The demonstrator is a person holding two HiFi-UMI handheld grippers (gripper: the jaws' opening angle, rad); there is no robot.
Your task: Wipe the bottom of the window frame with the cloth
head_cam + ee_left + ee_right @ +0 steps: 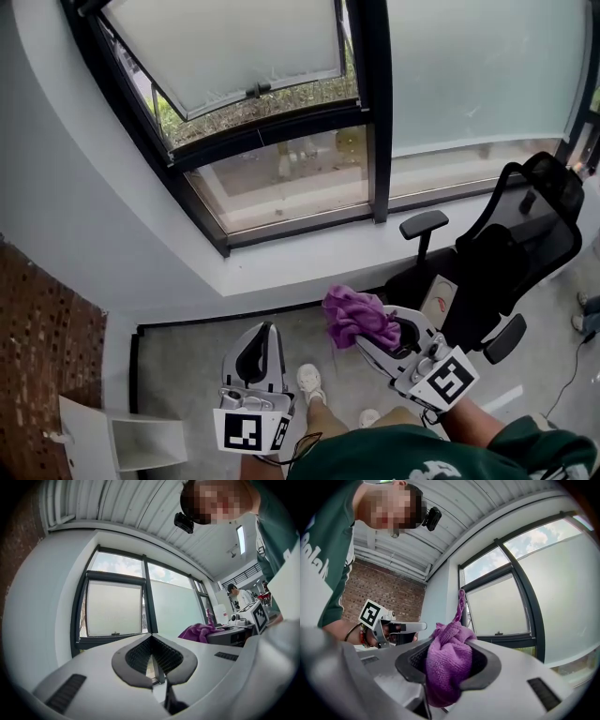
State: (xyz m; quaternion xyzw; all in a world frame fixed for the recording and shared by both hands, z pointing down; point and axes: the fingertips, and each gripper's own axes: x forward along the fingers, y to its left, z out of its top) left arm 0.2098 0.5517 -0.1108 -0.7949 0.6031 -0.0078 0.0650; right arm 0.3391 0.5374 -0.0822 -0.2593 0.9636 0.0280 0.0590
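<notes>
While 1 dark window frame [375,112] fills the upper half of the head view, 1 black office chair [506,262] sits at right. 2 grippers at bottom centre: left gripper [264,330] jaws together, nothing btwn; right gripper [375,333] clamped on 1 purple cloth [354,314], bunched mid-picture, well apart from frame's bottom rail.

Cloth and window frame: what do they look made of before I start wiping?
The cloth looks like purple microfibre terry: fuzzy, nubby pile, soft folds. The window frame looks like dark painted or coated metal, smooth and matte with slim straight bars; I can't rule out plastic.
</notes>
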